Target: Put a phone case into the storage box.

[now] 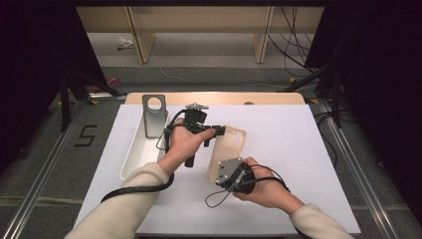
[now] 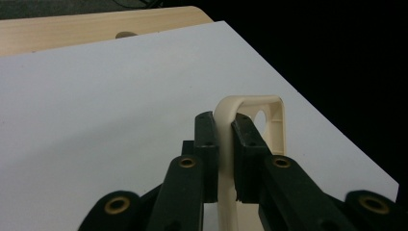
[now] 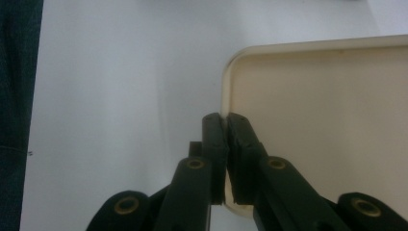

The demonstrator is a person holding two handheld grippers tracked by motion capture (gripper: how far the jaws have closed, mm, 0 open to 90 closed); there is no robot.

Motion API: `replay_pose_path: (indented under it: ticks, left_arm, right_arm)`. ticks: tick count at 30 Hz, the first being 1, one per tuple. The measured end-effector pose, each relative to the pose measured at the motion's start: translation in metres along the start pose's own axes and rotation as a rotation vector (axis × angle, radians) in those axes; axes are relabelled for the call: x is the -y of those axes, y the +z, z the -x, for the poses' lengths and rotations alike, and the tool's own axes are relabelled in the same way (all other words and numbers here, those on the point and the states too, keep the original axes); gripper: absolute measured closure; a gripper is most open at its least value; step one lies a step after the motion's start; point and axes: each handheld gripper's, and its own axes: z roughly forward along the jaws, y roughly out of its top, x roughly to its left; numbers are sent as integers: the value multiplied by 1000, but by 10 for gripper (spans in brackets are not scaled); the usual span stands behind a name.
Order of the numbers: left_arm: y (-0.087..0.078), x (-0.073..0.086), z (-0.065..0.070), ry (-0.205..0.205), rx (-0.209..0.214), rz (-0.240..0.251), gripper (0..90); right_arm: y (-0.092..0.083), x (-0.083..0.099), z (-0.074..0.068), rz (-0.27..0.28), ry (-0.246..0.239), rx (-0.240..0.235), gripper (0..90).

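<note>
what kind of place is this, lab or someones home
Most likely a lab recording setup, not a home: a white-topped table hemmed by black curtains, loose cables on the floor, and a taped number 5 beside it.

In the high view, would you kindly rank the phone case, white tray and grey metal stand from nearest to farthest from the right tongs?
1. Phone case: clamped in the right tongs.
2. White tray: off to the left.
3. Grey metal stand: at the tray's far end.
</note>
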Motion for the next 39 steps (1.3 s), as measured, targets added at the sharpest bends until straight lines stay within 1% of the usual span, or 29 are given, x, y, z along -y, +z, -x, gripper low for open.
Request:
replay_pose_path:
  ticks: [1,2,3,4,5,7,8,10,12,14,16,18,20,21,24,26,30,34,37,39]
  left_arm:
    - [-1,0,1,22,-5,1,824]
    - [-1,0,2,53,-20,3,824]
    - [-2,0,2,74,-35,9,824]
    - [-3,0,1,74,-34,16,824]
    - [-4,-1,0,71,-31,23,824]
    - [-6,-1,-2,80,-34,38,823]
    - [-8,-1,-3,89,-42,46,823]
    - [-10,-1,-6,104,-54,55,823]
    - [-13,-1,-8,114,-64,70,822]
    - [-16,-1,-9,133,-74,84,822]
    - [-19,-1,-11,157,-89,102,821]
    - [-22,0,-12,177,-101,114,821]
    - [-26,0,-14,199,-114,130,821]
    - [-27,-1,-14,203,-118,135,821]
    - [-31,-1,-18,211,-123,149,821]
    - [-34,-1,-20,211,-123,158,820]
    - [-39,-1,-24,219,-130,180,820]
    - [-46,0,-28,214,-134,208,820]
    - [-52,0,-32,218,-138,222,820]
    - [-56,0,-34,223,-144,229,820]
  right_arm:
    - [0,0,0,7,7,0,857]
    - [0,1,1,6,9,12,835]
    - [0,2,2,11,13,22,816]
    - [0,4,3,28,15,26,799]
    - [-1,5,4,31,32,30,771]
    - [-2,8,7,48,47,51,695]
    - [-2,9,8,50,59,51,665]
    - [-3,10,9,59,78,68,588]
    - [-2,11,11,69,90,72,531]
    - [-2,12,11,78,93,83,495]
    - [-3,13,12,80,116,85,452]
    - [-4,16,14,94,121,101,424]
    - [-6,19,16,106,157,107,393]
    - [-7,21,18,118,163,117,393]
    - [-11,26,21,128,196,118,397]
    - [-12,29,23,142,204,129,383]
    - [-15,34,27,161,243,146,349]
    - [-19,40,31,187,279,153,329]
    - [-22,46,33,209,310,168,300]
    - [-25,50,36,221,343,174,285]
